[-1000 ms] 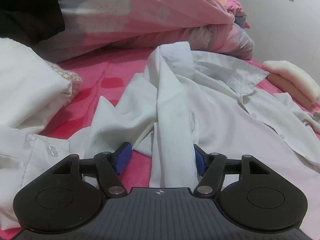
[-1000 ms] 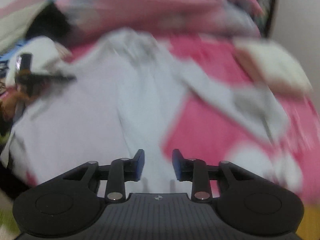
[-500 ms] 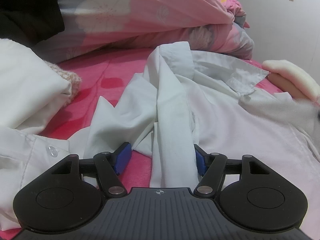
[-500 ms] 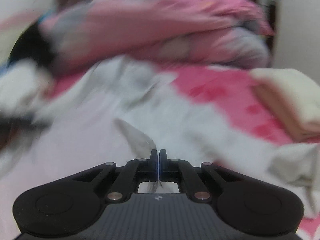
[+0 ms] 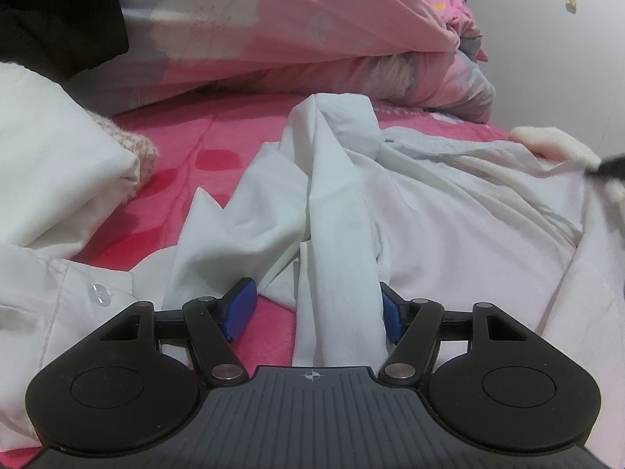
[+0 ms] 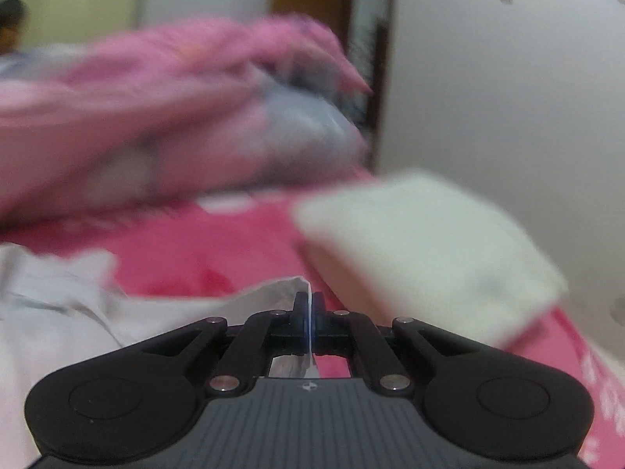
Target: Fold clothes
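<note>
Right tool point(image 6: 309, 314) swung toward one folded cream towel point(image 6: 425, 250), clamped on one white shirt point(image 5: 449, 234), left tool point(image 5: 314, 314) apart

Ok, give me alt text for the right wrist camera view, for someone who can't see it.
The right gripper is shut on a thin edge of the white shirt, which trails off to the left over a pink bed. A folded cream cloth lies just ahead on the right, a pink quilt heaped behind; the view is motion-blurred.
</note>
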{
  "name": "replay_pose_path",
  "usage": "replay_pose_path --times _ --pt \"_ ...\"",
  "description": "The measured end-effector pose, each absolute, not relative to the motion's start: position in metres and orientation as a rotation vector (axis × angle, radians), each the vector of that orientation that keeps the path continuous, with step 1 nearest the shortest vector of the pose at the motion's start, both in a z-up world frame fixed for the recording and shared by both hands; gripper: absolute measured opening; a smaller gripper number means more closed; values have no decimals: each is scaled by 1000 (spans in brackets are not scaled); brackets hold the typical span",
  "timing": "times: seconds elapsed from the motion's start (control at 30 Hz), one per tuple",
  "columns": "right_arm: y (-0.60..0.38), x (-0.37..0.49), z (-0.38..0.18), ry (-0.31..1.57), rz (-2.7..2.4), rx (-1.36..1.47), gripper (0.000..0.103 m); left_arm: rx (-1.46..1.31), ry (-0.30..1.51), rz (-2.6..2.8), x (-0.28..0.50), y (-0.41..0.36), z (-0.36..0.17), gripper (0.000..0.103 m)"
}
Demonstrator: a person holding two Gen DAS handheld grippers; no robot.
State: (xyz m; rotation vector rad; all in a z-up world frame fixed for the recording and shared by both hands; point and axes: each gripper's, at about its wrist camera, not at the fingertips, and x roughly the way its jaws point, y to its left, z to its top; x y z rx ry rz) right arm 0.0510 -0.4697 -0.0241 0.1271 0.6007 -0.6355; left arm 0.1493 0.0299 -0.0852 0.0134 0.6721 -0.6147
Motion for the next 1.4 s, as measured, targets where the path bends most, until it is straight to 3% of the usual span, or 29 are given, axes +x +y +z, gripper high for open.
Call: replay_pose_path --times 0.1,0.17,0.23,0.33,0.4,0.57,0.77,1.13,1.4 --pt "-500 53 -64 799 -664 273 3 8 673 -618 151 31 -85 65" --pt "-503 36 -64 779 -664 328 7 6 672 -618 151 32 -85 65" --pt "-494 14 -50 729 -657 338 31 -4 672 -614 151 33 -84 64" --pt "-469 -24 -15 637 -619 280 41 -73 668 -578 155 44 -81 58" --pt "-449 -52 9 576 -579 248 42 -121 665 -553 157 51 -78 54" --pt "-397 -98 44 523 -371 276 43 -248 657 -495 157 77 -67 53" --pt "-317 -103 51 576 -95 208 42 -413 651 -440 142 120 -37 58" --pt "-159 -60 -32 744 481 16 41 -190 632 -262 34 195 59 62" --pt "-106 -115 -61 677 732 -196 41 -175 838 -445 -31 166 -7 63"
